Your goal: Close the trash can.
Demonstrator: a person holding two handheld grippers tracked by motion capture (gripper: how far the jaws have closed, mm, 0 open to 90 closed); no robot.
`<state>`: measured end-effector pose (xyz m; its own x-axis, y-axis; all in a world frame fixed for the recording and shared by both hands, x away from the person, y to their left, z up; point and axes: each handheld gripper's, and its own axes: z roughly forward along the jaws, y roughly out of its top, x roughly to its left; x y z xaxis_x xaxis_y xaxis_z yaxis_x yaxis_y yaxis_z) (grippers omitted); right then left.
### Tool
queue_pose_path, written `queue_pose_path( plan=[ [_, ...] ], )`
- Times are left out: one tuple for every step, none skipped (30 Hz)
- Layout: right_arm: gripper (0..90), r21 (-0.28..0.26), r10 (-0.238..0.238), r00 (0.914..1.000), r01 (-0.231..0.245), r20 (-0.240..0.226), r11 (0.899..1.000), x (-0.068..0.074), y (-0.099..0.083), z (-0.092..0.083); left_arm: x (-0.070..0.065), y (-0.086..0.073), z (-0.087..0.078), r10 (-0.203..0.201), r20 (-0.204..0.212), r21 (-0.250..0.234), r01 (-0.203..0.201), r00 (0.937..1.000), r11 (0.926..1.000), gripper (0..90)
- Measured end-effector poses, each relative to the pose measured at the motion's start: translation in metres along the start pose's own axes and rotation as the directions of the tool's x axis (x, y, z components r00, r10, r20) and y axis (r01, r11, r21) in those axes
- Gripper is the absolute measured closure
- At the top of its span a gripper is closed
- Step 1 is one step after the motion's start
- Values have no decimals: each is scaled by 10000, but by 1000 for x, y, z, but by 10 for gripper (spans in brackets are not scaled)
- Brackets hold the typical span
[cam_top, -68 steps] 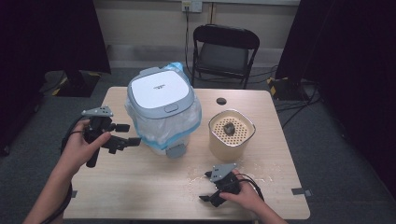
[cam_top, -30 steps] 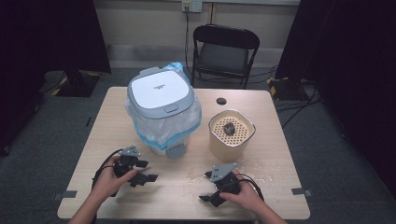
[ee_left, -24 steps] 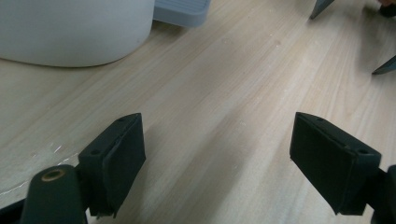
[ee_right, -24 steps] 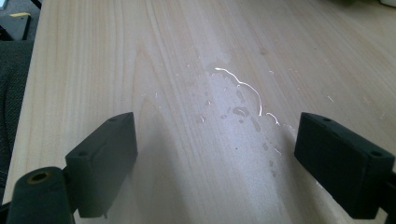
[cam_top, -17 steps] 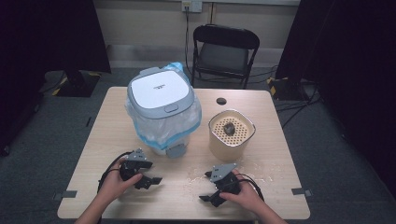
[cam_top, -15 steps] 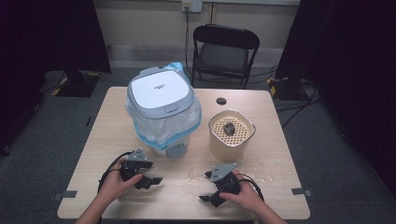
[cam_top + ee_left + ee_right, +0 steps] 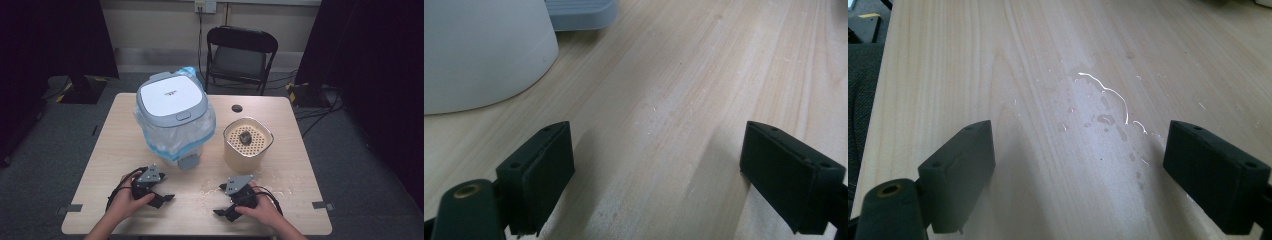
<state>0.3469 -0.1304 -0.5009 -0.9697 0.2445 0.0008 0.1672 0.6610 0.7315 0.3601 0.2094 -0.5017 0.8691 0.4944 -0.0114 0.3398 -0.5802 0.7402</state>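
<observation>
High view: both grippers, left gripper just opening and right gripper, rest wide and empty on the pale wooden table; next likely reaching for the white lidded bin.

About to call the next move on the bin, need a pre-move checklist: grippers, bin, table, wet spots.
1. Left gripper free: ok. Jaws wide apart, have just been opening, bare table between them.
2. Right gripper free: ok. Jaws apart, nothing held.
3. Lid on the bin: ok, it sits closed over the plastic liner.
4. Bin upright: ok, it stands on the table.
5. Dry table: not ok. Spilled liquid glints ahead of the right gripper.
6. Beige container clear of the bin: ok, apart, to its right. What the dark lump on its perforated top is: cannot tell.
</observation>
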Motion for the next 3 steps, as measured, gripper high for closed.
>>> queue_pose_path(
  plan=[
    [123,-1,-3,10000,3,1,10000,0,0,0,0,0,0,-6,-2,0,6,10000,10000,134],
    [123,-2,-7,10000,7,3,10000,0,0,0,0,0,0,29,-4,24,-29,10000,10000,134],
    [123,0,-4,10000,4,4,10000,0,0,0,0,0,0,-18,-10,-7,18,10000,10000,134]
  ],
)
